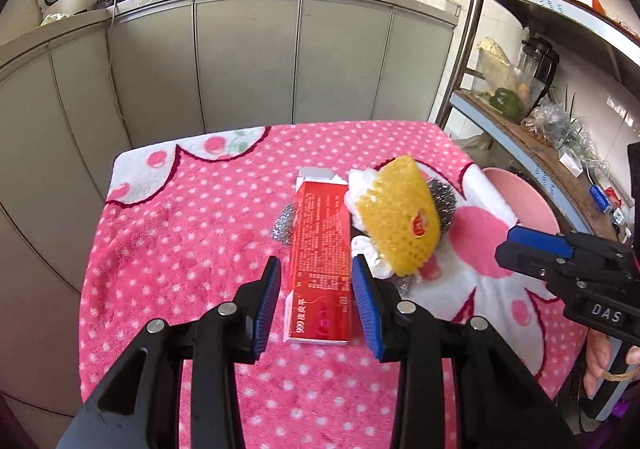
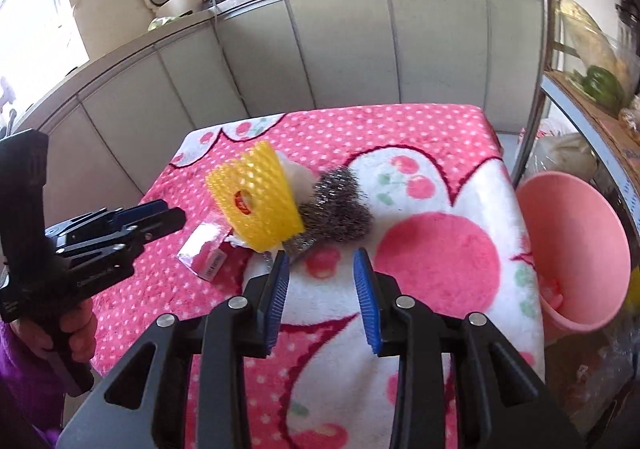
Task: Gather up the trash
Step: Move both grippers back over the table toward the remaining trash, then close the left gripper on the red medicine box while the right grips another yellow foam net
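The left tongs (image 1: 316, 281) are hanging over the near end of the red box (image 1: 320, 249), their blue pads standing apart on either side of it and not pressing, which reads as lining up for a pick along the box's narrow width. The right tongs (image 2: 322, 301) are also standing apart with nothing between them, pointing down at the steel wool (image 2: 340, 209), probably its target.

All the trash is lying in one heap on the pink spotted blanket (image 1: 180, 249) covering the tabletop. The box is lying flat, the yellow foam net (image 1: 400, 217) is leaning on crumpled white paper (image 1: 360, 185), and the steel wool is touching the net's far side. The pink bin (image 2: 568, 245) is sitting just beside the tabletop's right edge, tilted with its mouth toward the heap, likely so items can be dropped in easily.

Counting: one box, one net, one wad of paper, one clear wrapper (image 2: 204, 253), one bin. In the left view grey wool is showing on both sides of the heap, so whether it is one scourer or two I cannot tell.
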`<state>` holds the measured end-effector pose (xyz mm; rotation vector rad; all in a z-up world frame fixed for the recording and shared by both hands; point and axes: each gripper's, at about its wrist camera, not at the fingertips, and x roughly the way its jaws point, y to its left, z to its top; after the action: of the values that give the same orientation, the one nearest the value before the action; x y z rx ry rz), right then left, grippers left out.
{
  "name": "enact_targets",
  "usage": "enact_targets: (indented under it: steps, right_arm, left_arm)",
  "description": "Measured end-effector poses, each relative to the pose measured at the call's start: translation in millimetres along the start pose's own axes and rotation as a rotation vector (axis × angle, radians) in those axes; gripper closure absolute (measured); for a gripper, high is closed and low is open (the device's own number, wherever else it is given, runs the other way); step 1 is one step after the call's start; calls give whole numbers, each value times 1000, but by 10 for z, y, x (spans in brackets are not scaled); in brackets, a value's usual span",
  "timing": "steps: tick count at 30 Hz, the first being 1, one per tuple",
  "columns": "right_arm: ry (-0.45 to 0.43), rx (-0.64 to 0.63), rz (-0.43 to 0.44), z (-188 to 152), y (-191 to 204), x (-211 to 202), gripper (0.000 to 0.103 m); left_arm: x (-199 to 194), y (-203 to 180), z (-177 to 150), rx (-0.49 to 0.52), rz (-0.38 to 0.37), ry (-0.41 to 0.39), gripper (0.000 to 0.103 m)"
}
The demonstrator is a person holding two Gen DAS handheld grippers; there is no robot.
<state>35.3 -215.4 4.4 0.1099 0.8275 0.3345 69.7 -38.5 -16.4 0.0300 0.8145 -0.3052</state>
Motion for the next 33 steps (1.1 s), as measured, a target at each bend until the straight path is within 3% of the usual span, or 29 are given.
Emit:
enact_targets:
  steps: [2,8,10,15,20,21,22,24,33]
  right_arm:
    - [4,-35,12,55,95,49,61]
    - [7,-100,36,240,278,177,61]
    - [12,-121,42,285,308,241,61]
    - [42,-157,24,299,356,456,60]
    - [39,-134,20,277,303,501,61]
    - [35,-132,22,277,301,495,68]
    - [29,-137,16,276,307,480,83]
    - [16,-133,27,276,306,440,91]
    - [-84,-78,126,338,275,-111,94]
  left_arm:
    - [83,53,-27,-2,-11,32,67]
    - [352,41,-83,34,-6,103,66]
    - [391,69,-86,26,-22,103,58]
    - [446,145,-95,-51,-110,160,57]
    - [445,148,-153,-56,-89,151,55]
    - [435,142,-161,-52,-78,144,55]
    - [426,138,-171,-47,-63,136,56]
    - [401,123,-188,-34,-48,124,58]
    - [-82,223,-205,-92,-18,7,61]
